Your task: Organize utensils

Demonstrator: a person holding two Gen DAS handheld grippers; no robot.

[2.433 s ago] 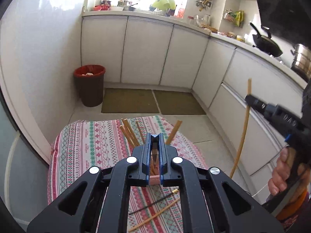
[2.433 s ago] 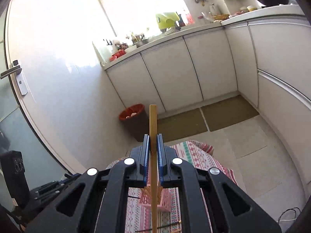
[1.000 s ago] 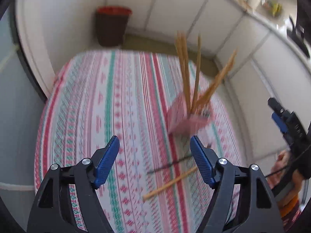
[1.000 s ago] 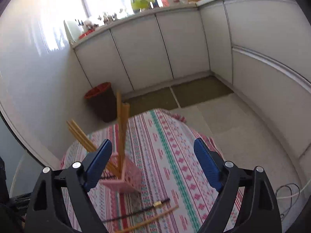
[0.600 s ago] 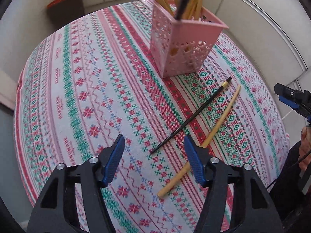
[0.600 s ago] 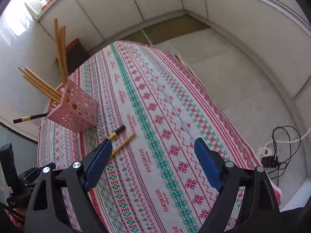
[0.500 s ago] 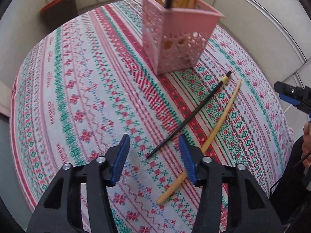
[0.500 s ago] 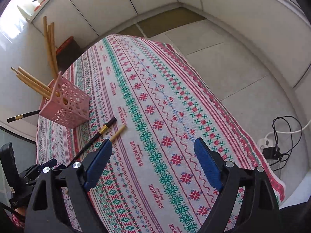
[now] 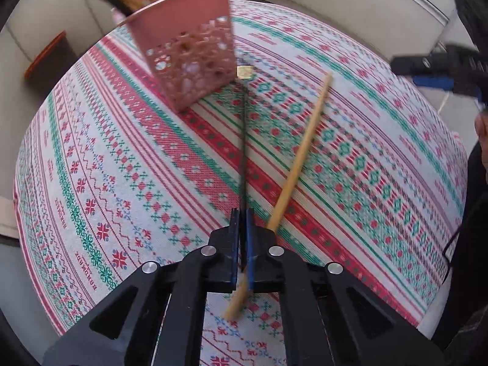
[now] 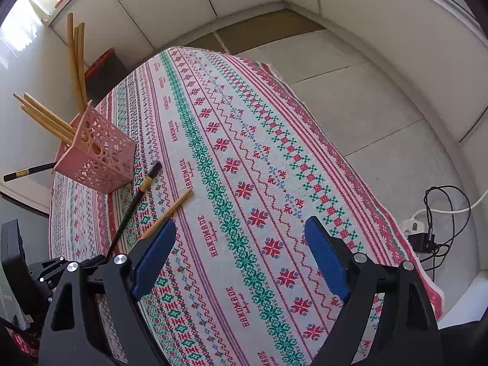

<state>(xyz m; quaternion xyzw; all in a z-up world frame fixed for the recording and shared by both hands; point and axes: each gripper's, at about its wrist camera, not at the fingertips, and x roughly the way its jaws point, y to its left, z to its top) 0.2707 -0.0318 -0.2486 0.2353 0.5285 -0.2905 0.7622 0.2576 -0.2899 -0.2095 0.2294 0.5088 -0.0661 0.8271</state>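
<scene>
The left claw (image 9: pixel 241 238) is closed on the near end of the black chopstick (image 9: pixel 244 140), so the long free part points straight ahead to the pink holder (image 9: pixel 189 61), which stands just beyond its gold tip. The wooden chopstick (image 9: pixel 300 155) lies just to the right and passes under the claw, so I think lifting could disturb it. The right claw (image 10: pixel 241 262) is wide open and holds nothing, with bare cloth (image 10: pixel 244 140) ahead and the table edge to its right.

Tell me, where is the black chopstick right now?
The black chopstick lies on the striped tablecloth, its near end pinched in the left gripper, its gold-banded tip beside the pink basket, with a wooden chopstick to its right.
</scene>
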